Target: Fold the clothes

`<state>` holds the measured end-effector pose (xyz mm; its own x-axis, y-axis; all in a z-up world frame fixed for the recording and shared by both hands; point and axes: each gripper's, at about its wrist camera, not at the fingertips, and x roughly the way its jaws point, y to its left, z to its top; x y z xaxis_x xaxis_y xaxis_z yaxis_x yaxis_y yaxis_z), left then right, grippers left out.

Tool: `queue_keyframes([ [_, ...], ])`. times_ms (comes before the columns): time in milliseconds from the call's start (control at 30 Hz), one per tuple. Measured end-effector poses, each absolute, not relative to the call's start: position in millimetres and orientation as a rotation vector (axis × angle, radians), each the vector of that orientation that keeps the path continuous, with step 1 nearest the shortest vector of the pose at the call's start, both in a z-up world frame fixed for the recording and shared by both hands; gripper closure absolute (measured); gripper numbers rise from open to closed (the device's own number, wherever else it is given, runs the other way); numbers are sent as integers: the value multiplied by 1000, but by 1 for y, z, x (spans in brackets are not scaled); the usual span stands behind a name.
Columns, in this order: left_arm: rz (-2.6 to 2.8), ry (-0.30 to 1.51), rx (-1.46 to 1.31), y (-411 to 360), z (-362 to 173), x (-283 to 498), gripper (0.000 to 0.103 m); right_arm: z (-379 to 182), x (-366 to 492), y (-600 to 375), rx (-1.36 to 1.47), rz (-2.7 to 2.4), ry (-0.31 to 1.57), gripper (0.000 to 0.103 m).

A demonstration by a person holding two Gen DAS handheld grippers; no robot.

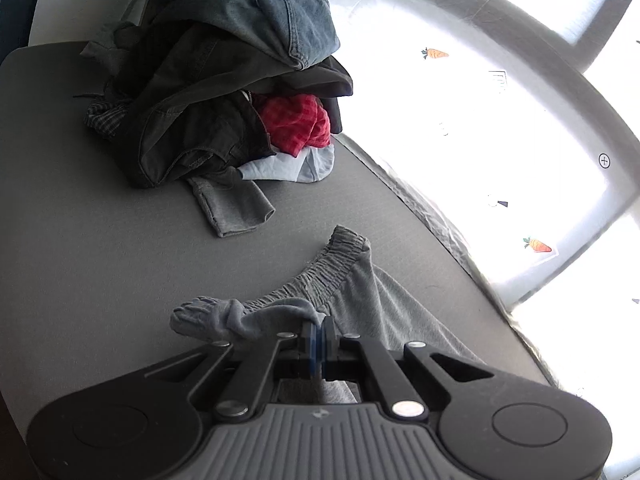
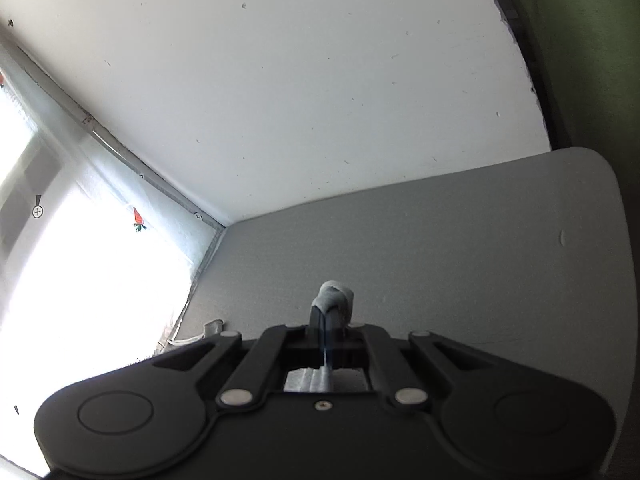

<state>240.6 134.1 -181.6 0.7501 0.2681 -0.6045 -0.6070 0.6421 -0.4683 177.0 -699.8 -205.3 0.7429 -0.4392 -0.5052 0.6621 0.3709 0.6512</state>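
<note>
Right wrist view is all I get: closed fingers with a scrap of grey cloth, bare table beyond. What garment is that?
Observer: The left wrist view shows grey sweatpants with a gathered elastic waistband lying on the table.
Operator: Is the left gripper holding them too?
Observer: Yes, the left gripper is shut on a bunched part of the waistband.
Operator: Any other laundry around?
Observer: A pile of clothes sits farther back, with blue jeans on top and a red checked garment underneath.
</note>
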Motion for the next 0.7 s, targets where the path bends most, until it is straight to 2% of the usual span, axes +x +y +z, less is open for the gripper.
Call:
queue_keyframes([
  [100,545,489,-705,132,-167,239,102,-186,175,-698,917,-706,216,102],
  [400,598,488,-777,142,-162,222,102,-169,179,-703,866,-731,226,102],
  [700,634,475,-785,153,-161,279,102,-166,279,-703,806,-687,301,102],
])
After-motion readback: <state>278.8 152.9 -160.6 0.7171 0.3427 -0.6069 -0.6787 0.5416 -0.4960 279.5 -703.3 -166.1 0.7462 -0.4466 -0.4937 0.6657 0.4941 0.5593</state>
